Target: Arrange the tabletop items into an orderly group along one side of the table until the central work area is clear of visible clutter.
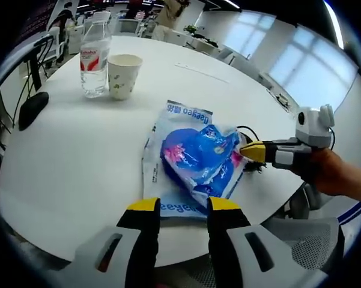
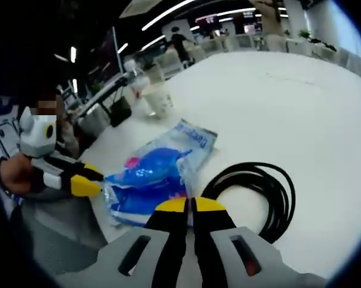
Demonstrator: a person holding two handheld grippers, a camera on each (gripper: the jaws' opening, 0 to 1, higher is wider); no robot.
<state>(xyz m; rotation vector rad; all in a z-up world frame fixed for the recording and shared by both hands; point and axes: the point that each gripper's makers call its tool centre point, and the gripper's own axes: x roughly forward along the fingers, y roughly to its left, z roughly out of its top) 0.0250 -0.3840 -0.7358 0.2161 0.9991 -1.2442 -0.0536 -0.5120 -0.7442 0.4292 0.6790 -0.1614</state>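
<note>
A blue and white plastic packet (image 1: pixel 195 157) lies near the table's front edge, bunched up towards its right corner. My right gripper (image 1: pixel 254 151) comes in from the right and is shut on that corner. In the right gripper view its jaws (image 2: pixel 189 206) are pressed together at the edge of the packet (image 2: pixel 150 174). My left gripper (image 1: pixel 184 207) is open just in front of the packet's near edge, holding nothing. It also shows in the right gripper view as the left gripper (image 2: pixel 87 179), beside the packet. A coiled black cable (image 2: pixel 261 192) lies right of the packet.
A water bottle (image 1: pixel 96 57) and a paper cup (image 1: pixel 124 75) stand together at the far left of the white round table (image 1: pixel 66 162). A black mouse (image 1: pixel 33 109) lies at the left edge. Chairs ring the table, and a person's hand (image 1: pixel 339 174) holds the right gripper.
</note>
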